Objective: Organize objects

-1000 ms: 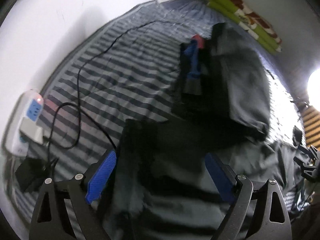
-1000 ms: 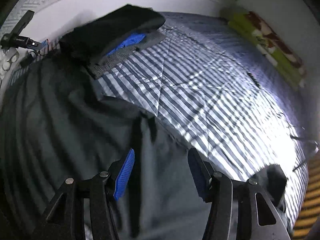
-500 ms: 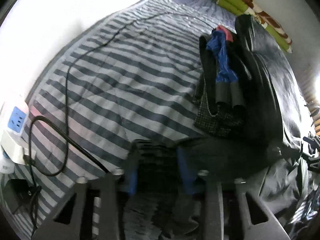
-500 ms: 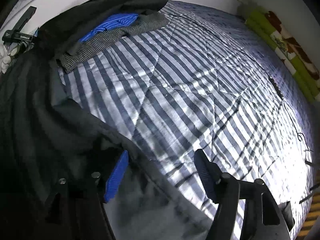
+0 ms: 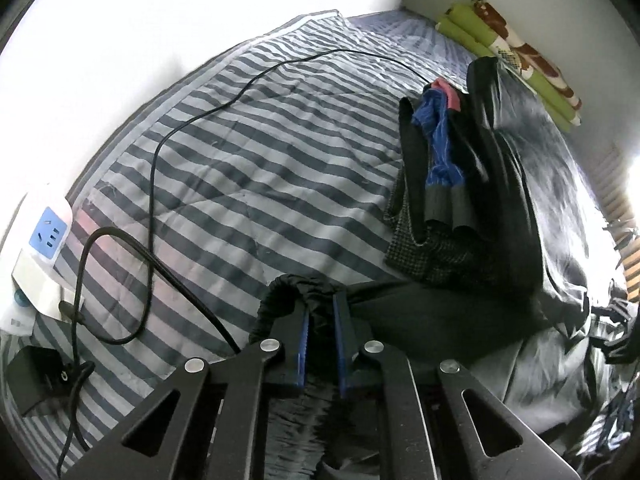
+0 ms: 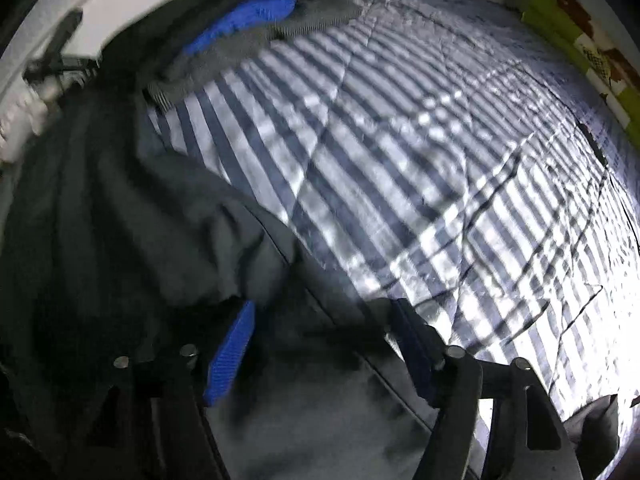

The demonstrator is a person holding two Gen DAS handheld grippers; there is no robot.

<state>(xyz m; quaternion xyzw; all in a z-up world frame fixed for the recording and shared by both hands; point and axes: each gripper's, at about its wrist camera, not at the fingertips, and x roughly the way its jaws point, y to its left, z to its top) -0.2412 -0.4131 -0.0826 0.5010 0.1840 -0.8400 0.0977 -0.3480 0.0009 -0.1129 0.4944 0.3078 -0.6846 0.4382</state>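
Note:
A dark grey garment (image 5: 440, 320) lies spread over the near part of a striped quilt (image 5: 260, 140). My left gripper (image 5: 320, 308) points steeply down with its jaws closing, and the blue pads pinch the garment's bunched black hem (image 5: 288, 284). In the right wrist view the same garment (image 6: 140, 220) fills the left and bottom. My right gripper (image 6: 324, 306) stands over its edge. Its jaws are wide and closing slowly, with grey fabric between them untouched by the pads. A pile of folded clothes (image 5: 448, 168) in black, blue and checked cloth rests behind the garment.
A white power strip (image 5: 40, 248) with a blue socket lies at the bed's left edge. A black cable (image 5: 156, 184) loops from there across the quilt, beside a black adapter (image 5: 32, 384). A green patterned roll (image 5: 520, 48) lies against the far wall.
The left jaws went from wide open to pinched on the garment's hem. The right gripper came down and across to the garment's edge by the quilt.

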